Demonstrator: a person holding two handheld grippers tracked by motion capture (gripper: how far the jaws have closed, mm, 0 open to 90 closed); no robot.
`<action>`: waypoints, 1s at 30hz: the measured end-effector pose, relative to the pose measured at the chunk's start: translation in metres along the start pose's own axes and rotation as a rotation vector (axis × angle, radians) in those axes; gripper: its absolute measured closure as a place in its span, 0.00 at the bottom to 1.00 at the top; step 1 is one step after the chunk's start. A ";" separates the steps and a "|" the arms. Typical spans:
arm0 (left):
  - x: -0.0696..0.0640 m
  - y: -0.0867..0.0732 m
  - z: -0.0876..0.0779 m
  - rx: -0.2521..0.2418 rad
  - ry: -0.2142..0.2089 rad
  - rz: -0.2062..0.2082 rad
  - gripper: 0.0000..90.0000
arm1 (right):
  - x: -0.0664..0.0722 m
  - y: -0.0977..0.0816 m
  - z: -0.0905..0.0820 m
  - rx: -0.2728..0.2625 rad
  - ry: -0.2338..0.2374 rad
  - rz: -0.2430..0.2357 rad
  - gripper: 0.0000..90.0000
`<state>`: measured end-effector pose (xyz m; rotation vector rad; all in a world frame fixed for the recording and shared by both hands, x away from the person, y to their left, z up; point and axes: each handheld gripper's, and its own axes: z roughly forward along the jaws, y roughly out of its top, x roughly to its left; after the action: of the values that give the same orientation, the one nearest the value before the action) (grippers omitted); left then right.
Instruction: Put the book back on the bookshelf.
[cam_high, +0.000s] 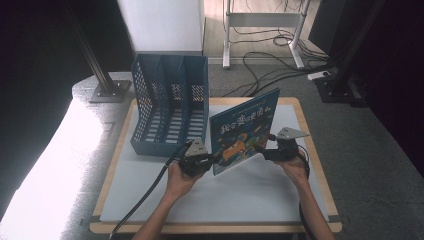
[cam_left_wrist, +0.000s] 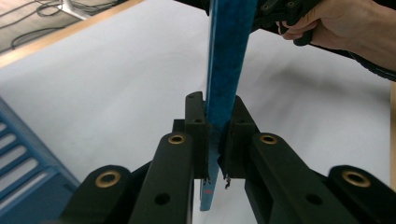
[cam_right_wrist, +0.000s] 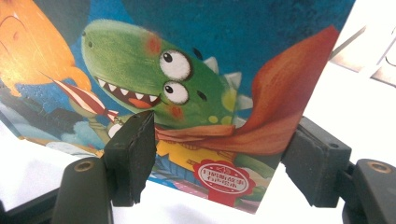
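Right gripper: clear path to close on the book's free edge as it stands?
Probably yes. The right gripper is open, its jaws standing apart around the book's corner, nothing between; left gripper already clamps the other edge.

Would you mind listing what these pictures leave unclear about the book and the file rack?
- Book title: too small and blurred in the high view; cut off by the top edge in the right gripper view.
- Book's back cover: faces away in the high view.
- File rack compartments: their floors sit behind the dividers in the high view.

A blue file rack (cam_high: 170, 107) stands on the table (cam_high: 150, 185); cables (cam_high: 265, 65) lie beyond.
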<state>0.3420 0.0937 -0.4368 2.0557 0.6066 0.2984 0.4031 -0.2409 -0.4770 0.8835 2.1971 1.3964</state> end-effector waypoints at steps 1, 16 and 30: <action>0.001 0.001 -0.003 0.001 0.003 0.001 0.92 | 0.001 0.002 0.001 -0.002 0.002 -0.002 0.32; 0.016 0.013 -0.046 0.016 0.046 0.001 0.92 | 0.018 0.040 0.021 -0.026 0.045 -0.033 0.34; 0.030 0.020 -0.080 0.000 0.083 0.011 0.92 | 0.033 0.073 0.037 -0.056 0.069 -0.052 0.34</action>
<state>0.3383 0.1593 -0.3785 2.0553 0.6457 0.3922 0.4237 -0.1716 -0.4260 0.7641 2.2036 1.4771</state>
